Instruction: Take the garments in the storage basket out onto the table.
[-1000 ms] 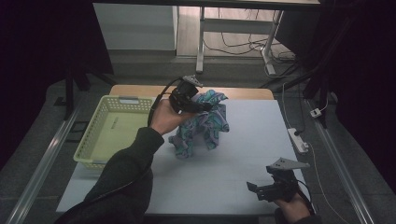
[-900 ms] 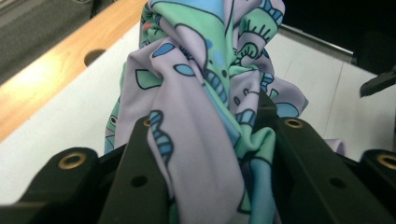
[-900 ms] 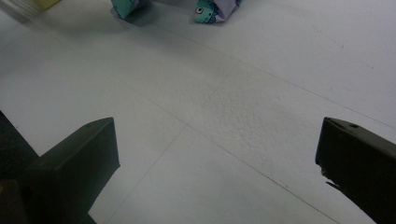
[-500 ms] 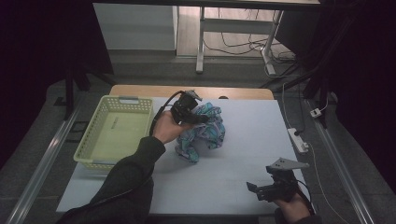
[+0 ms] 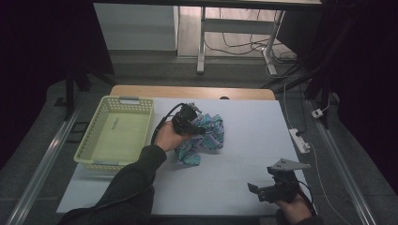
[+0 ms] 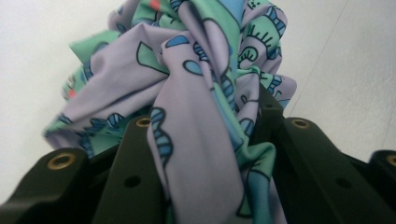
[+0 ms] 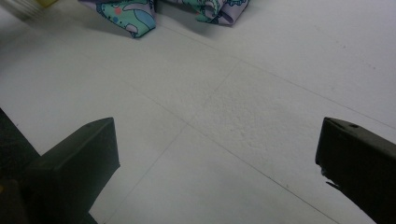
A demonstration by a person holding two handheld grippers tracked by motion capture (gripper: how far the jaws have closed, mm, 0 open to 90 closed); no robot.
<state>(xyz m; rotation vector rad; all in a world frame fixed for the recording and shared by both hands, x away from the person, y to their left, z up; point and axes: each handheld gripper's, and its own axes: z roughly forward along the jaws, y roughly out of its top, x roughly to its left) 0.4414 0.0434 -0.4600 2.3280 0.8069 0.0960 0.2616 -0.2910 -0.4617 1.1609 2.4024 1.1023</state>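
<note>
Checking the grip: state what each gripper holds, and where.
Left gripper pinches a bunched fold of the patterned cloth; right gripper is open, holding nothing.

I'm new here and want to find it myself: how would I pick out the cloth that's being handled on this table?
Start at the white table, with the pale yellow basket on its left side. Just right of the basket, near the table's middle, lies a crumpled cloth, bunched between the jaws of the left gripper. It is the one soft, patterned thing there: lilac and mint green with blue doodles.

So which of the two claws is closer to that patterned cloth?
The left claw: it is clamped on the patterned cloth. The right claw sits apart at the table's near right corner, open over bare surface.
</note>
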